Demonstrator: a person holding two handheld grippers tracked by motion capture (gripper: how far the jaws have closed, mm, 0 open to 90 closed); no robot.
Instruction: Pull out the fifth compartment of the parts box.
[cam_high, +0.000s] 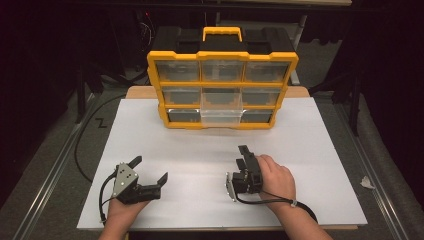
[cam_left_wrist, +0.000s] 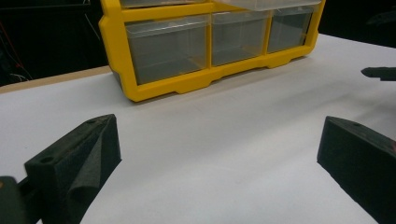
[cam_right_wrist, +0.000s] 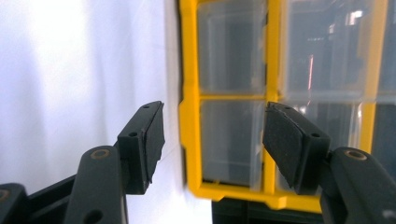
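Note:
A yellow-framed organizer (cam_high: 222, 90) with clear drawers and a black back stands at the far side of the white board (cam_high: 200, 150). Its bottom middle drawer (cam_high: 220, 116) sticks out a little from the frame. My left gripper (cam_high: 150, 169) rests low near the front left, jaws wide apart with nothing between them; in the left gripper view (cam_left_wrist: 219, 140) it faces the organizer (cam_left_wrist: 187, 84). My right gripper (cam_high: 242, 156) lies rolled on its side at front centre-right, pointing at the organizer. Its jaws (cam_right_wrist: 215, 126) stand apart and empty, and the organizer's frame (cam_right_wrist: 189, 93) is well beyond them.
The board lies on a wooden table whose edge (cam_high: 140, 91) shows behind the organizer. Metal rails (cam_high: 45, 185) run along the floor on both sides. A crumpled white scrap (cam_high: 367, 182) lies on the floor at the right. Cables trail from both grippers.

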